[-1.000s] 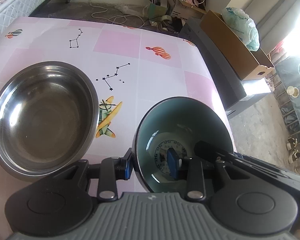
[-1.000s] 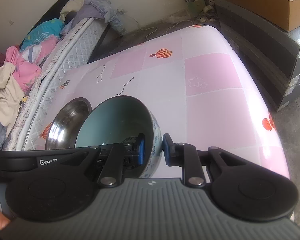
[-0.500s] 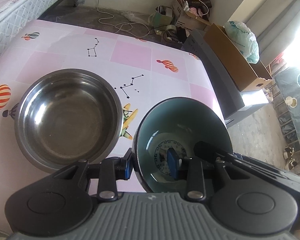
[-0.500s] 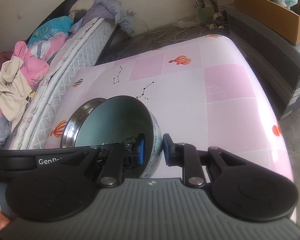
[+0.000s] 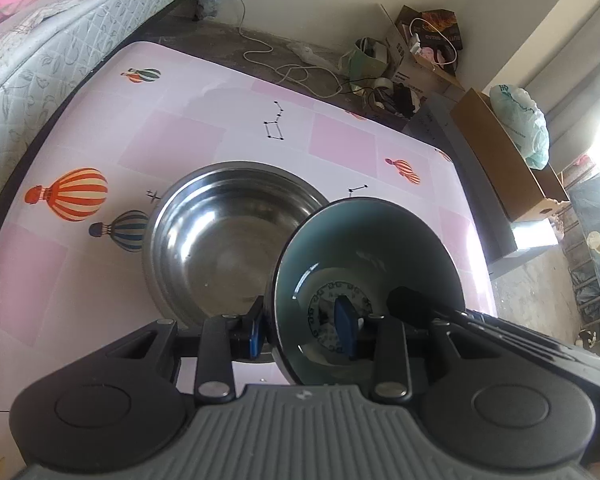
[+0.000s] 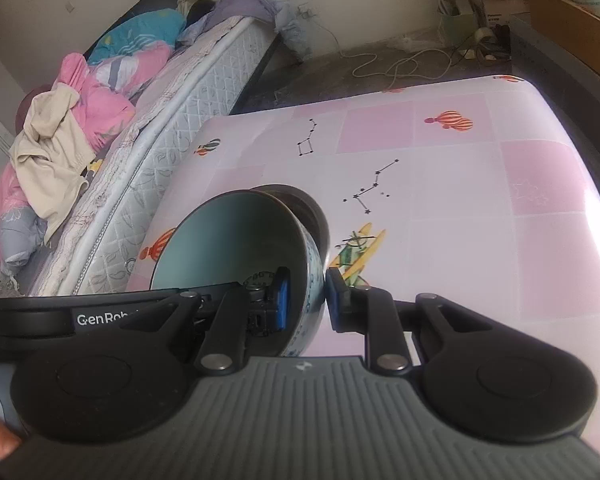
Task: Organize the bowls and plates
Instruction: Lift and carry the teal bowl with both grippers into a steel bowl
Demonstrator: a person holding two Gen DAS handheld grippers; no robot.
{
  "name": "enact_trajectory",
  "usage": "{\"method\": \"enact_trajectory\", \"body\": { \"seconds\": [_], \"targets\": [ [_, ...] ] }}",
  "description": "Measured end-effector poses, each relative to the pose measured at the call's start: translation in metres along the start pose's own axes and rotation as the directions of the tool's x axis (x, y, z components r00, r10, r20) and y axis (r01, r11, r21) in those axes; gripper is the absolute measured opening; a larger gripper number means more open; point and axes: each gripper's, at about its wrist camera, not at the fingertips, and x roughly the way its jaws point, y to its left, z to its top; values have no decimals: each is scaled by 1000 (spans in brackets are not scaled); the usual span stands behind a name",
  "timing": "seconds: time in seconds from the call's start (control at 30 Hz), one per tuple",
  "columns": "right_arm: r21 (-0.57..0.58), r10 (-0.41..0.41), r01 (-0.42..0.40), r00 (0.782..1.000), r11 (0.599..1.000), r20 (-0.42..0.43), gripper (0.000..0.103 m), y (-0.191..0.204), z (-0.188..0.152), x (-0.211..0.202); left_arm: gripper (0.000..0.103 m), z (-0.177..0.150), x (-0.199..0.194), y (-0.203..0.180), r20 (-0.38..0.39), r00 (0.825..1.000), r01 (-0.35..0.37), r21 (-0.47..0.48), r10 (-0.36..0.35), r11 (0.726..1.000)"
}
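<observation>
The blue bowl (image 5: 366,264) has been carried sideways toward the steel bowl (image 5: 224,236). A second ago there was a strip of pink counter (image 5: 180,140) between the two bowls. Now the blue bowl's rim hangs over the steel bowl's edge and hides part of it. In the right view, the steel bowl (image 6: 308,208) used to peek out beside the blue bowl (image 6: 236,240); now it sits mostly behind it.
</observation>
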Motion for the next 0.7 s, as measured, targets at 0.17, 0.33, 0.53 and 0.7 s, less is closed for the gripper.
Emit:
{"method": "enact_trajectory", "body": {
  "seconds": [0.17,0.33,0.53,0.7],
  "targets": [
    [2,26,-26,999,1000,-34,19,23,4,22,35,5,0,26,4,1000,-21,-29,21,999],
    [-6,32,-32,998,999,-59,19,34,7,44,35,10,9,41,-8,999,-35,-44,35,998],
    [4,30,-30,997,1000,-75,19,28,12,66,35,15,24,44,-21,999,-37,-47,36,998],
    [7,12,-11,996,1000,-84,19,20,16,80,35,17,40,41,-33,998,-51,-36,49,998]
  ]
}}
